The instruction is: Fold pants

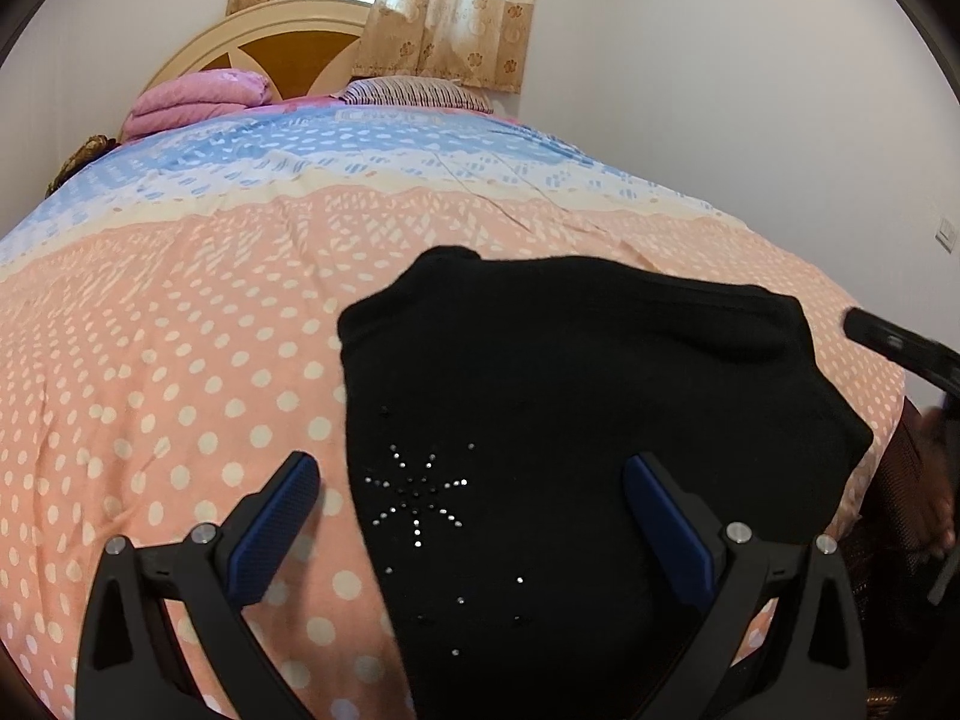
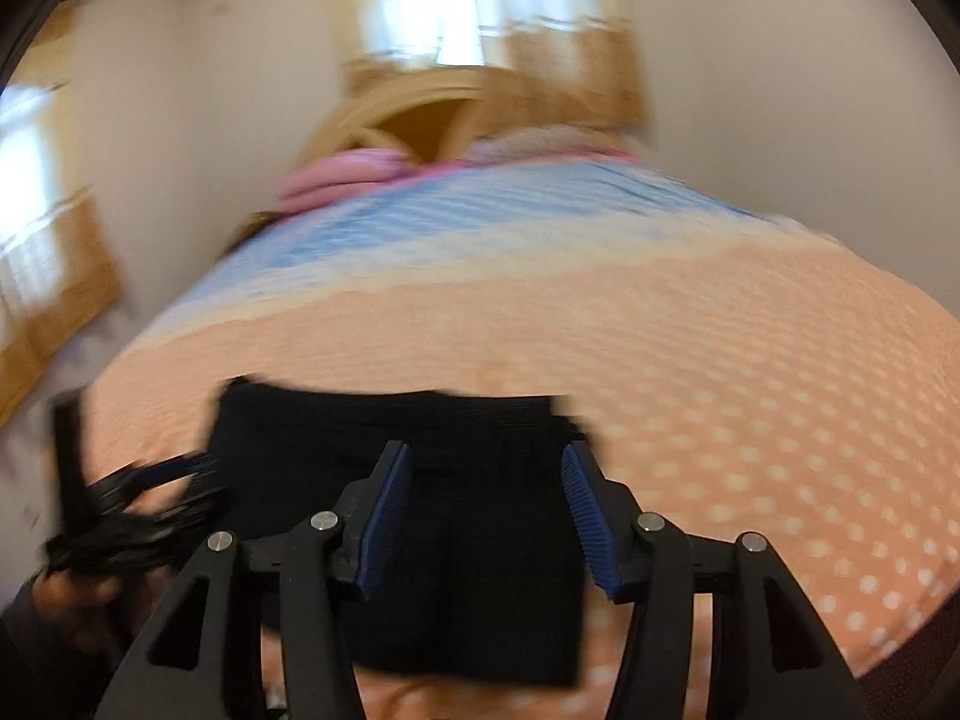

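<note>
Black pants (image 1: 570,360) with a rhinestone star lie folded into a compact bundle on the dotted peach and blue bedsheet (image 1: 180,330). My left gripper (image 1: 471,462) stands wide open over the bundle's near left part: one pad is over the sheet, the other over the fabric. The right gripper's finger (image 1: 888,342) shows just past the bundle's right edge. The right wrist view is blurred. There my right gripper (image 2: 483,450) is open above the pants (image 2: 384,420), and nothing is pinched between its blue pads. The left gripper (image 2: 138,504) shows at the left, held by a hand.
A folded pink blanket (image 1: 198,102) and a striped pillow (image 1: 414,90) lie at the head of the bed below the wooden headboard (image 1: 288,42) and curtain (image 1: 444,12). The bed's right edge drops off close to the pants. A person's hand (image 1: 936,480) is there.
</note>
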The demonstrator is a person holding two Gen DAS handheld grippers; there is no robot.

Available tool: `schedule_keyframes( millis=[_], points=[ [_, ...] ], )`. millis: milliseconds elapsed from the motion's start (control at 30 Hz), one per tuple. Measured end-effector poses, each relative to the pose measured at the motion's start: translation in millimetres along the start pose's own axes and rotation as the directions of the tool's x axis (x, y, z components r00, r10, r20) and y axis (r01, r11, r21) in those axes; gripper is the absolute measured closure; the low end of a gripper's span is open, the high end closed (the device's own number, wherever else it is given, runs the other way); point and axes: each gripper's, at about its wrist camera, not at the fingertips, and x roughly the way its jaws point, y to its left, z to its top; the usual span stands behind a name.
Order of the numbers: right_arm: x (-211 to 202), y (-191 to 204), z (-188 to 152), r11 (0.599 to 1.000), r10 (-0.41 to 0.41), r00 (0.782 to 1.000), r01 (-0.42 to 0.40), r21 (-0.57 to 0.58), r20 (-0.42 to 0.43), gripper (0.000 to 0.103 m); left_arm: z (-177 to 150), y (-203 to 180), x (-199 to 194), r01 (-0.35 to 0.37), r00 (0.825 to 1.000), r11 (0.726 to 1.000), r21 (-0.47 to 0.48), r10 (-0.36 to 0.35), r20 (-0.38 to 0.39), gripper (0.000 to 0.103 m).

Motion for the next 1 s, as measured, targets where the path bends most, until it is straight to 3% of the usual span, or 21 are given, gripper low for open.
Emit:
schedule_keyframes(
  millis=[33,133,200,300,400,467,667,867,1000],
  points=[
    [2.8,9.9,-6.1,0.998,0.048,0.998,-0.049,-0.036,-0.028,0.049,-1.6,1.0,0.3,0.002,1.0,1.0,-0.001,-0.002,-0.001,0.0],
    [37.6,13.1,-33.2,0.996,-0.037,0.983,0.022,-0.087,-0.179,0.048,-4.6,3.2,3.2,0.011,1.0,1.0,-0.01,-0.011,-0.009,0.0],
    [38.3,14.3,-42.8,0.99,-0.049,0.99,0.03,-0.14,-0.131,0.048,-6.2,3.3,4.6,0.017,1.0,1.0,-0.008,-0.017,-0.013,0.0],
    [27.0,19.5,-39.2,0.988,-0.036,0.991,0.016,-0.153,-0.13,0.048,-6.5,4.0,0.3,0.012,1.0,1.0,-0.006,-0.012,-0.015,0.0],
    [10.0,0.6,-28.4,0.998,0.032,0.996,-0.037,-0.056,-0.088,0.046,-3.4,8.6,-12.9,0.026,1.0,1.0,-0.009,-0.025,0.013,0.0],
    [5.0,-16.1,-24.3,1.0,0.021,0.998,-0.02,0.008,-0.054,0.043,-1.4,12.6,-18.1,0.026,0.999,1.0,-0.003,-0.026,0.029,0.0],
    [16.7,-61.5,-21.3,0.977,0.049,0.994,-0.028,0.21,-0.099,0.042,2.6,30.0,-4.1,0.103,0.995,0.991,-0.08,-0.103,0.005,0.0],
    [42.1,-74.4,-30.2,0.958,0.105,0.982,-0.058,0.283,-0.155,0.042,8.3,21.3,9.5,0.102,0.995,0.994,-0.047,-0.103,-0.018,0.0],
    [46.4,-74.4,-30.0,0.954,0.119,0.984,-0.075,0.292,-0.136,0.042,13.7,25.1,13.8,0.13,0.991,0.99,-0.061,-0.131,-0.023,0.0]
  ],
)
